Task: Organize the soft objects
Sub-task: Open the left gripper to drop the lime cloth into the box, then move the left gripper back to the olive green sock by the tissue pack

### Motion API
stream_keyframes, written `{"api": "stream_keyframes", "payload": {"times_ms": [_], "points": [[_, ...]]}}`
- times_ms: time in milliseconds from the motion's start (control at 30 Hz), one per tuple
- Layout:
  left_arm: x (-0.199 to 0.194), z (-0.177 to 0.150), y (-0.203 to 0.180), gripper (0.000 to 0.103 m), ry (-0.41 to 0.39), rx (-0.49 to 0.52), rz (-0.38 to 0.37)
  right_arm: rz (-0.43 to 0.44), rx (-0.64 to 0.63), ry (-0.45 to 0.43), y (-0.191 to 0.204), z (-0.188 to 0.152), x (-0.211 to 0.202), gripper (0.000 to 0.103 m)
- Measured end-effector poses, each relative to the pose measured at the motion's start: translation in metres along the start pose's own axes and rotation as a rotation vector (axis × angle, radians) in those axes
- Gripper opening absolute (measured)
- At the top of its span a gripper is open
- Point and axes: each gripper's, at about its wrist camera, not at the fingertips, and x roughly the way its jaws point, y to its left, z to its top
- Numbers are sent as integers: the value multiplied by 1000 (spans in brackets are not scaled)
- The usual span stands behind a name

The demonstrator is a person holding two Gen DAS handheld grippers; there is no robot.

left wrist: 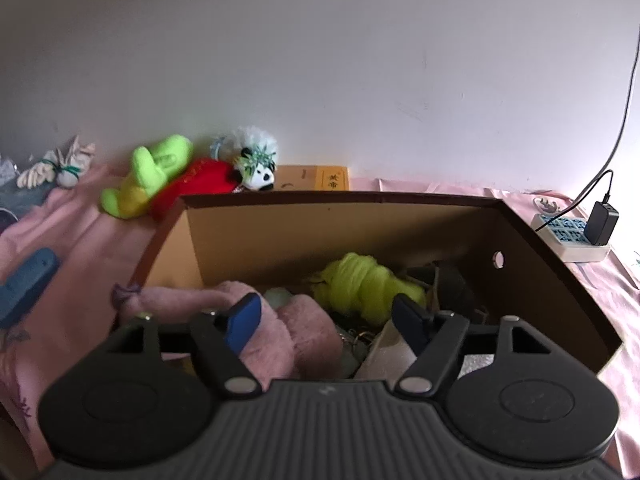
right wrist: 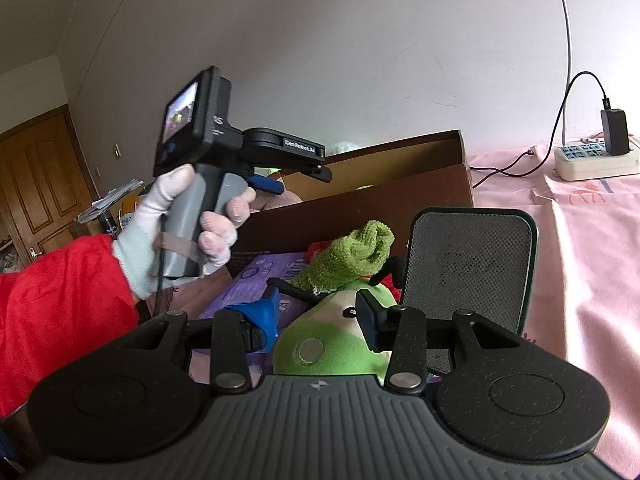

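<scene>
Only the right wrist view showed the gloved hand (right wrist: 176, 220) holding the left gripper (left wrist: 326, 320) over the box (left wrist: 560, 280), jaws wide apart and empty above a pink plush (left wrist: 280, 332) inside. The right gripper (right wrist: 316, 316), outside the box, had its jaws apart around a green plush (right wrist: 332, 344), their grip unclear. A green toy (left wrist: 148, 176) and panda (left wrist: 256, 168) lay behind the box.
</scene>
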Motion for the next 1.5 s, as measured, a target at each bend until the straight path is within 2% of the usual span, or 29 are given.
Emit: {"api": "stream_keyframes", "payload": {"times_ms": [433,500,700,933,1100,1267,1500], "points": [[-67,-23,-3,89,-82,49,50,-44,-78,-15,22,7,1,27],[-78,-29,1,100,-98,36,54,-75,-113,-16,28,11,5,27],[-109,-50,15,100,-129,7,73,-213,-156,10,37,25,25,27],[-126,-84,37,101,-86,-58,73,-242,-222,62,52,29,44,28],[-135,-105,54,101,-53,-97,64,-322,-257,117,61,24,59,28],[-139,-123,64,101,-17,-129,53,-341,-269,158,65,19,75,31],[-145,-136,73,101,-5,-158,51,-366,-301,136,69,11,86,32]]}}
